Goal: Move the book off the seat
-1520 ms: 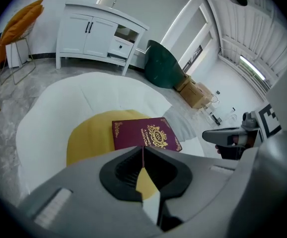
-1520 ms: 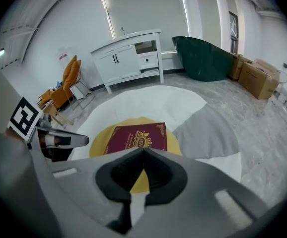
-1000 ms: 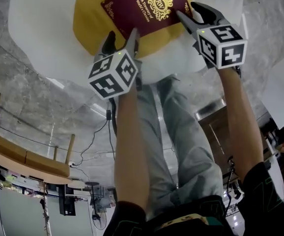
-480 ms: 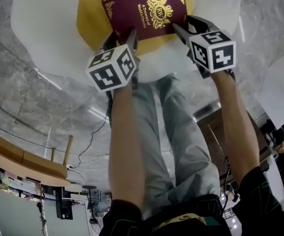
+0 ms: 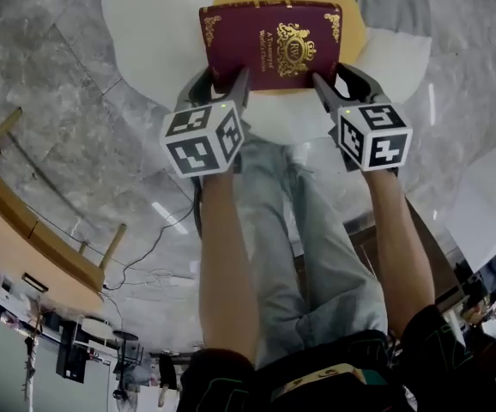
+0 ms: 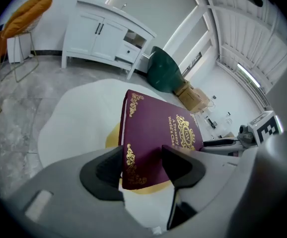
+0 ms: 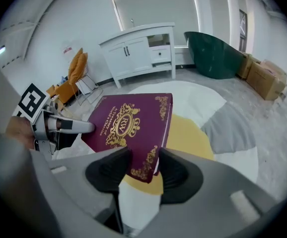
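Tongs are being closed on the two near corners of the book (image 5: 269,45), a maroon hardback with gold ornament on its cover. The left tongs (image 5: 220,80) are set at the book's near left corner, by the spine, and that corner is taken between their pads, which are held fairly wide by the book's thickness. The right tongs (image 5: 338,80) are set at the book's near right corner, where the page edges are seen, and that corner is likewise pinched between the two dark pads. Under the book a round yellow cushion (image 5: 357,34) is seen, and around it the white seat (image 5: 149,24) is spread on every side. Whether the book's underside is touching the cushion cannot be told. Grey stone floor (image 5: 51,84) is shown beyond the seat. Well behind the book a white cabinet (image 6: 101,36) and a dark green tub (image 6: 163,71) are made out.
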`<control>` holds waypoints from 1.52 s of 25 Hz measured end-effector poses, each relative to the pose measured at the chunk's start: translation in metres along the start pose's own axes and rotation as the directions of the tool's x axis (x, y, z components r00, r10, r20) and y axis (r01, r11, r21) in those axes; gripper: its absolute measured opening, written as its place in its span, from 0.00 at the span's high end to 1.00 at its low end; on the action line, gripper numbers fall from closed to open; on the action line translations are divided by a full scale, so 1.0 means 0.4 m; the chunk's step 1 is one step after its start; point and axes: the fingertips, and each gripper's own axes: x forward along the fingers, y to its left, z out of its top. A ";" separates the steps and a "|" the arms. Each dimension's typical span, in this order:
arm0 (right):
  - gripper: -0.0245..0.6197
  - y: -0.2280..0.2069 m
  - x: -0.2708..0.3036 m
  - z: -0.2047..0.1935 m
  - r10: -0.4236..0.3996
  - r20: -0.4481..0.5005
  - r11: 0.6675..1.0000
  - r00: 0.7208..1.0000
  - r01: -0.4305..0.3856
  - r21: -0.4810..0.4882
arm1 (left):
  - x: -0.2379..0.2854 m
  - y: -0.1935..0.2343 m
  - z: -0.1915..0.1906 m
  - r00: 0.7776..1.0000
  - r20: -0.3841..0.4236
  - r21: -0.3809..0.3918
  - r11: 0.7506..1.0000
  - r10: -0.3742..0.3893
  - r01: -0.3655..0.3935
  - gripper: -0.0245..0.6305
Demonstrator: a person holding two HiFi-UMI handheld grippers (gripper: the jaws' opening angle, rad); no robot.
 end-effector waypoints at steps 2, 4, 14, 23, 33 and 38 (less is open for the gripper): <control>0.68 0.045 -0.036 0.023 0.030 0.031 0.999 0.999 -0.029 -0.037 | -0.074 0.002 0.007 0.999 0.040 -0.011 1.000 0.027 -0.026 0.59; 0.68 0.100 -0.074 0.038 0.063 0.049 0.995 0.997 -0.059 -0.081 | -0.158 0.009 0.002 0.995 0.078 -0.036 0.998 0.062 -0.059 0.59; 0.69 0.373 -0.219 0.094 0.249 0.116 0.912 0.961 -0.193 -0.363 | -0.524 0.050 -0.069 0.908 0.313 -0.207 0.953 0.278 -0.221 0.59; 0.69 0.827 -0.225 -0.001 0.394 0.014 0.804 0.919 -0.337 -0.490 | -0.894 0.284 -0.296 0.829 0.327 -0.399 0.862 0.453 -0.313 0.59; 0.70 1.190 -0.150 -0.006 0.456 -0.103 0.679 0.884 -0.420 -0.602 | -1.104 0.528 -0.424 0.769 0.313 -0.575 0.755 0.558 -0.314 0.59; 0.70 1.410 -0.082 -0.002 0.476 -0.147 0.645 0.867 -0.458 -0.612 | -1.224 0.699 -0.466 0.748 0.289 -0.610 0.717 0.598 -0.337 0.59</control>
